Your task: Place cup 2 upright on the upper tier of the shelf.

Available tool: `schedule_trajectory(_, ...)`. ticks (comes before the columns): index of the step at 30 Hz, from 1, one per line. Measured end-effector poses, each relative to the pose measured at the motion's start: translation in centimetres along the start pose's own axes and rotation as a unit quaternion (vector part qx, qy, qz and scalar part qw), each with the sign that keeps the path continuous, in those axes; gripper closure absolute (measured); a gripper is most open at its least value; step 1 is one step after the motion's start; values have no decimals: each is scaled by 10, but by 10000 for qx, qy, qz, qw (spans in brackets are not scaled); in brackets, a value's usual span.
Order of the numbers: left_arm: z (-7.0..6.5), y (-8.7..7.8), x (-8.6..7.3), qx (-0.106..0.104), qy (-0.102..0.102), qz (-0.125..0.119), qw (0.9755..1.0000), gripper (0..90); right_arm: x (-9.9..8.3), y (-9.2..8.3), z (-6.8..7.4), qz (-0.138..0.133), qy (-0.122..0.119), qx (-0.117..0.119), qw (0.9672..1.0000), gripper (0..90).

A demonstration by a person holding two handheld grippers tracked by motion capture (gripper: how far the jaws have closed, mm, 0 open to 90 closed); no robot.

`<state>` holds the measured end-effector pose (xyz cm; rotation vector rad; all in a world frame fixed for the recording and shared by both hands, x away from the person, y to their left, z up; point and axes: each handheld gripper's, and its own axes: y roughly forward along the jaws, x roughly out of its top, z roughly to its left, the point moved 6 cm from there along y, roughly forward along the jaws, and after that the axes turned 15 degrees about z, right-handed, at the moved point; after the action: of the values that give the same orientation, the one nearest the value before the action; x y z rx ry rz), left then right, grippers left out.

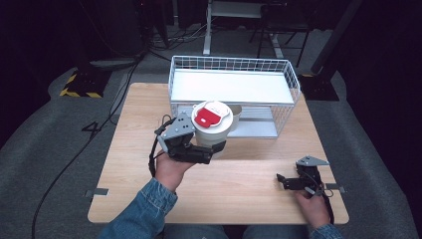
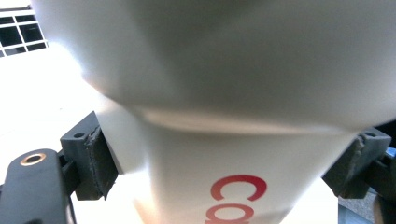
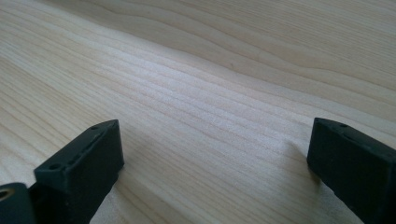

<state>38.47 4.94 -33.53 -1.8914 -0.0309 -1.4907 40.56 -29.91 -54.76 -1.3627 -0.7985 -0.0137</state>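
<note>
Pinched upright between the left gripper [image 1: 211,149] jaws at frame centre, the cup [image 1: 212,128] is held just before the basket [image 1: 234,92]; the right gripper [image 1: 284,180] is spread, idle, lower right.

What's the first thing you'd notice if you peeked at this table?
Probably the white cup with its red-and-white lid, gripped by the left gripper mid-table, in front of a white wire basket. Next, the right gripper, open, low over the wooden table at its near right.

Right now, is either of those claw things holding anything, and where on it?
The left gripper grips the white cup by its lower body, below the lid. The right gripper is open and empty.
</note>
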Motion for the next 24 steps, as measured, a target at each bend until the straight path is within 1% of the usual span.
schedule_trajectory(3, 4, 1, 8, -3, -54, -30, 10000, 147, 0, 0, 0, -5, 3, 3, 10000, 37)
schedule_trajectory(8, 11, 4, 19, 39, -80, -29, 10000, 147, 0, 0, 0, -5, 2, 2, 10000, 37)
schedule_trajectory(11, 17, 7, 26, 48, -158, -57, 9998, 147, 0, 0, 0, -5, 3, 2, 10000, 37)
schedule_trajectory(15, 26, 10, 33, 155, -274, 10, 9995, 146, 0, 0, 0, -3, 0, 1, 10000, 37)
schedule_trajectory(16, 27, 11, 35, 162, -327, -8, 9993, 147, 0, 0, 0, -1, 1, 0, 10000, 37)
schedule_trajectory(20, 37, 15, 44, 269, -322, -27, 9991, 146, 0, 0, 0, -5, 1, 2, 10000, 37)
schedule_trajectory(24, 44, 18, 51, 313, -379, -52, 9988, 146, 0, 0, 0, -3, 2, 1, 10000, 37)
